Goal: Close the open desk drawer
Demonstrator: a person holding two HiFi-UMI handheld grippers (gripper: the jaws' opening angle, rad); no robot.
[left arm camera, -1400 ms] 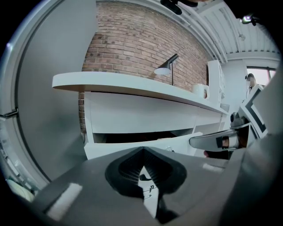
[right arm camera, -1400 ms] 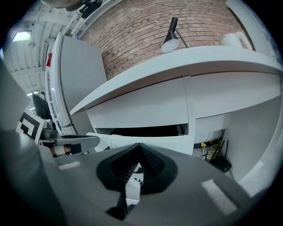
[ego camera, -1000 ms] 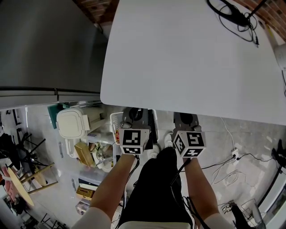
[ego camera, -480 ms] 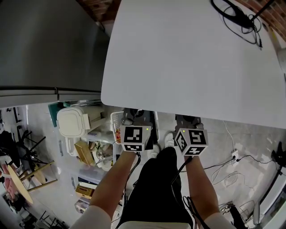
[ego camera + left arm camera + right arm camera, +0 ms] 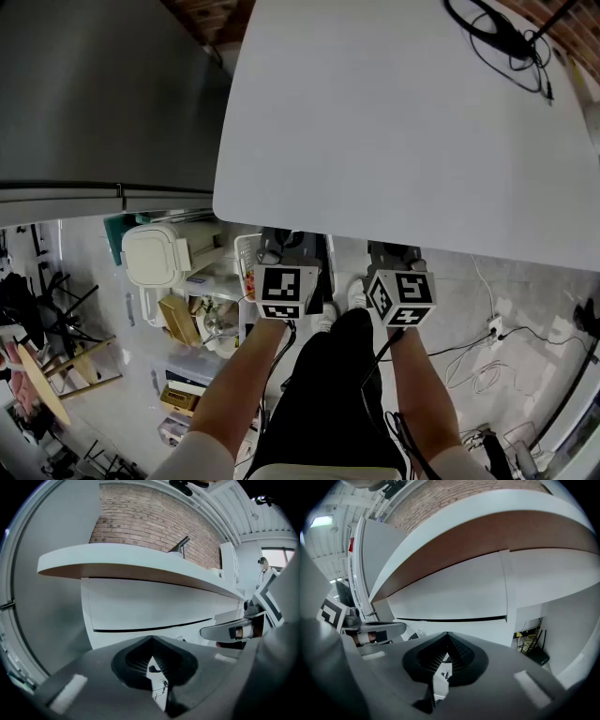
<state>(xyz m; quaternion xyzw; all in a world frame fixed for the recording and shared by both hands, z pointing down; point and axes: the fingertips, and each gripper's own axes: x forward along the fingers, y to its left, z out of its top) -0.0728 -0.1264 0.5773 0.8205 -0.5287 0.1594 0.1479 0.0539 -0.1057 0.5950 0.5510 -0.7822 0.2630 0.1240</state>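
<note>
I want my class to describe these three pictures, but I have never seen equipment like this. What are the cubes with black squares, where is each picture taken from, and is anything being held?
There is no robot here. A person stands at a white desk with a hand-held tool in each hand. Each tool is a two-jaw gripper, and the cube with square markers is part of it.

The head view comes from a camera on the person's head, looking steeply down at the arms and both cubes by the desk's near edge. A black cable lies on the desk at its far right.

The other two pictures come from cameras riding on the grippers, looking along their jaws. The left gripper and the right gripper both have their jaws together and hold nothing. Ahead of them, under the desktop, is the white drawer front. Neither gripper touches it.
</note>
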